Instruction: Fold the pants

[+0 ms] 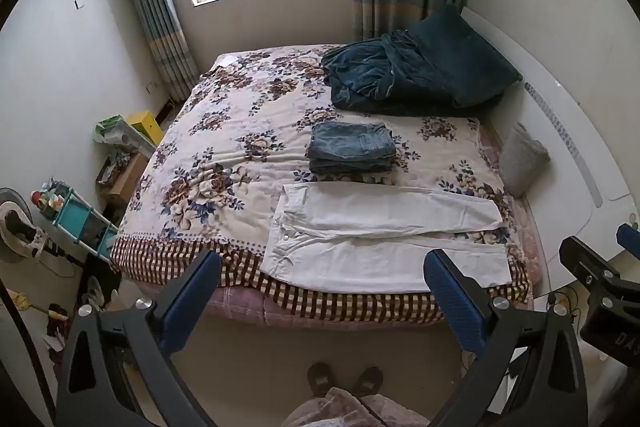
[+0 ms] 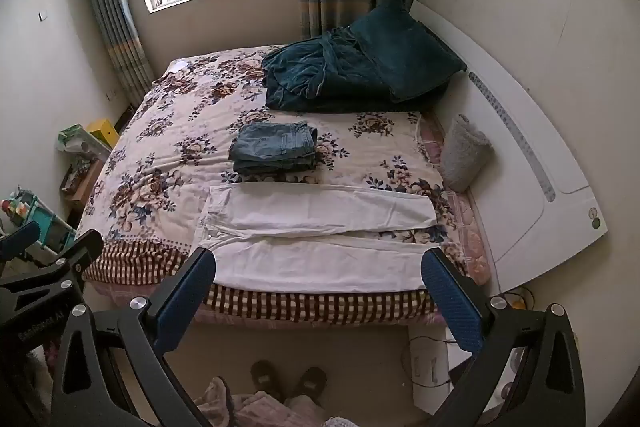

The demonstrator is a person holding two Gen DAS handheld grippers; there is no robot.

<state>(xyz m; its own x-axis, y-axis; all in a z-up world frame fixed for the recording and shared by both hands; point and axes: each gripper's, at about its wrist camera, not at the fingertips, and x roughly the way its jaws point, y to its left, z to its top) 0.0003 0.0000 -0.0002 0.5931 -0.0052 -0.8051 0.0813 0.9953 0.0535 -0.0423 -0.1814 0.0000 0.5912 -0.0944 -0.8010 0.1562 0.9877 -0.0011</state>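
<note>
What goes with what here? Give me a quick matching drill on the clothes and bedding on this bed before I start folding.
Things:
1. white pants
2. jeans
3. dark teal blanket
4. grey pillow

States:
A. bunched near the headboard
B. folded into a stack
C. spread flat at the near edge
D. propped against the headboard side

Pairs: 1-C, 2-B, 3-A, 4-D

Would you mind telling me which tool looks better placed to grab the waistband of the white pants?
Left, probably. The left tool hangs open nearer the waistband end of the white pants; the right tool sits toward the cuffs.
</note>
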